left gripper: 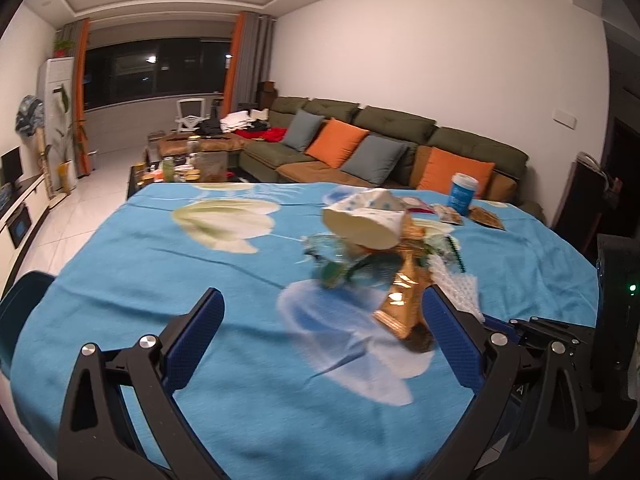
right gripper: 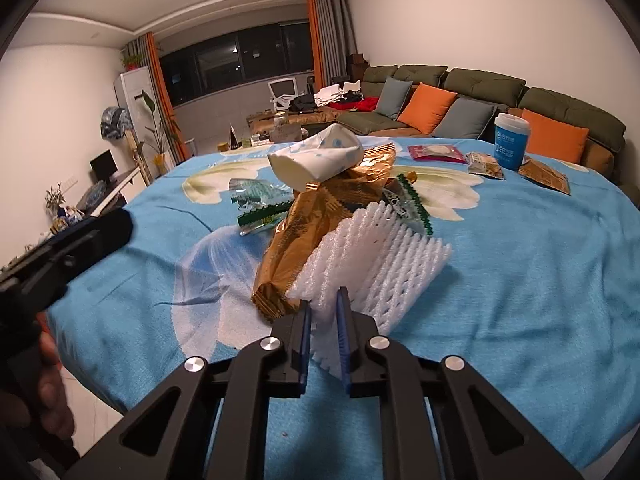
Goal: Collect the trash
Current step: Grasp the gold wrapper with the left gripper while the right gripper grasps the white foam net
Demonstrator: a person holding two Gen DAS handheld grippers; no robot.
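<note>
A heap of trash lies in the middle of the blue flowered tablecloth (right gripper: 520,280). It holds a white foam net (right gripper: 372,256), a long gold wrapper (right gripper: 304,236), a green-edged clear wrapper (right gripper: 260,204) and a white blue-dotted packet (right gripper: 316,156) on top. My right gripper (right gripper: 325,304) is shut on the near edge of the foam net. My left gripper (left gripper: 322,296) stands open just above the cloth, in front of the heap. Its right finger is beside the gold wrapper (left gripper: 404,300) and the foam net (left gripper: 456,284). Nothing sits between its pads.
A blue and white paper cup (right gripper: 512,140) stands at the table's far right, with a red packet (right gripper: 436,154) and brown snack packets (right gripper: 546,176) near it. A green sofa (right gripper: 480,92) lies beyond. A blue chair (left gripper: 24,300) sits at the table's left edge.
</note>
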